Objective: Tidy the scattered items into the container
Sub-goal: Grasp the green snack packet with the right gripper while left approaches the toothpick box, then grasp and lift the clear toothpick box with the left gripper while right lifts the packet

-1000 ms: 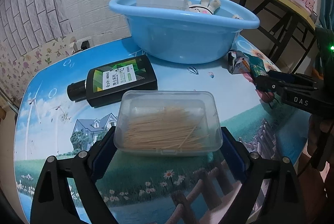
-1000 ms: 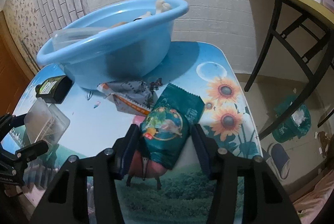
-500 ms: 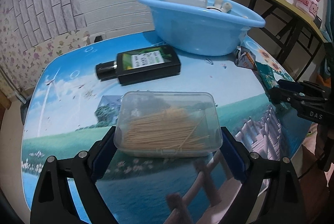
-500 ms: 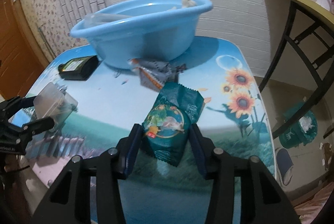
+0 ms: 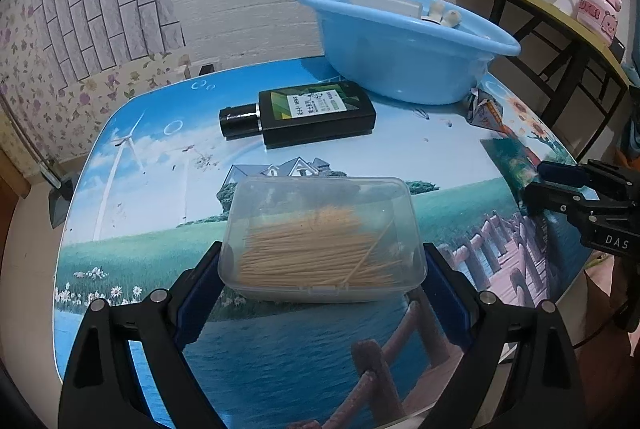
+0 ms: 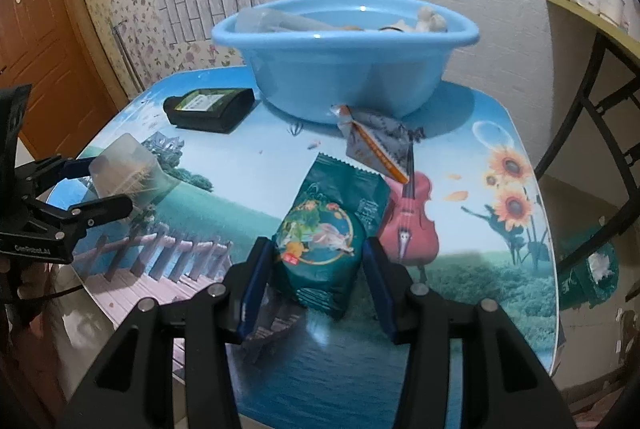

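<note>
Clear plastic box (image 5: pixel 322 237) of toothpicks is clamped between the left gripper (image 5: pixel 322 269) fingers above the bench (image 5: pixel 160 189). Green packet (image 6: pixel 324 241) is pinched by the right gripper (image 6: pixel 318 277) fingers. Behind are seen a black bottle (image 5: pixel 308 113), a crumpled wrapper (image 6: pixel 376 141) (both lying on the bench) and the blue basin (image 6: pixel 344 69).

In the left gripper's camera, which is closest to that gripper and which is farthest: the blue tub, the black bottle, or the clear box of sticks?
1. Clear box of sticks: nearest, held between the left gripper fingers, above the table.
2. Black bottle: lying flat mid-table, beyond the box.
3. Blue tub: farthest, at the table's far end, to the right.
</note>
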Available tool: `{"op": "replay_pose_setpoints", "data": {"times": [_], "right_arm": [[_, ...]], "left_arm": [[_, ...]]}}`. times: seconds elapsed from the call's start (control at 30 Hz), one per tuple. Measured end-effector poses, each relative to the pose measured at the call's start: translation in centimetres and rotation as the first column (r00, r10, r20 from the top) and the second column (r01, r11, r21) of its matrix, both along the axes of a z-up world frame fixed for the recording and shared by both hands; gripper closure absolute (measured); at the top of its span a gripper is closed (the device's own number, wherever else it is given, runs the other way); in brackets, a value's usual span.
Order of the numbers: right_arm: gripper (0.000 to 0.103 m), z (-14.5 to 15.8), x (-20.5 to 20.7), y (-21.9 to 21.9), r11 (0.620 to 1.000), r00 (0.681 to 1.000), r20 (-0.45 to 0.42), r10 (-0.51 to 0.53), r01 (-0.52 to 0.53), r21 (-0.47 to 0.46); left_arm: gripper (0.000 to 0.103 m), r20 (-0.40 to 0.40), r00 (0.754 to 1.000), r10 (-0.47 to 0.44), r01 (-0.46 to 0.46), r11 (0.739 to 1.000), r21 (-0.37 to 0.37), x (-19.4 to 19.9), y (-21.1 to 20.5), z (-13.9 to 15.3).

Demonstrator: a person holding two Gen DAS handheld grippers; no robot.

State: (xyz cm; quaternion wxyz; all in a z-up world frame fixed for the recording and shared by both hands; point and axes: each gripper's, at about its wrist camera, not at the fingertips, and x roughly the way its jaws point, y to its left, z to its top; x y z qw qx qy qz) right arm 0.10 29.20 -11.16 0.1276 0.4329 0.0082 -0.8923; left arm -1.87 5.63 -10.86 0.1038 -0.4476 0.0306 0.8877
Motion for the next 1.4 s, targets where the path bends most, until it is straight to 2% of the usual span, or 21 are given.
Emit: {"op": "replay_pose_setpoints", "data": {"times": [0.37,0.53,0.63,0.97,1.23,1.4], "right_arm": [[0.054,-0.2,0.1,1.3,0.994,0.998,0.005,-0.061,0.060,0.088],[0.054,0.2,0.2,2.6,0.990,0.993,0.001,-0.120,0.120,0.074],[0.054,0.9,0.4,2.5,0.993,0.993,-0.023,-0.112,0.112,0.032],[0.054,-0.2,-0.7,0.0,0.992,0.996,-0.010,-0.093,0.093,0.080],[0.052,-0.7,-1.3,0.8,0.985,0.989,0.003,-0.148,0.147,0.085],[0.055,-0.6,-0.9,0.8,0.989,0.992,-0.016,-0.125,0.126,0.074]], "left_arm": [[0.010,0.005,1.000,0.014,-0.014,1.000,0.001,-0.1,-0.4,-0.2],[0.010,0.003,1.000,0.021,-0.021,1.000,0.000,-0.2,-0.7,-0.3],[0.010,-0.001,1.000,0.022,-0.022,1.000,-0.001,-0.3,-0.6,-0.3],[0.011,0.017,1.000,0.016,-0.016,1.000,-0.019,-0.5,-0.5,-1.1],[0.011,0.003,1.000,0.015,-0.015,1.000,-0.022,-0.6,-0.5,-1.1],[0.011,-0.036,0.999,0.017,-0.017,1.000,-0.005,-0.3,-0.6,-0.3]]}}
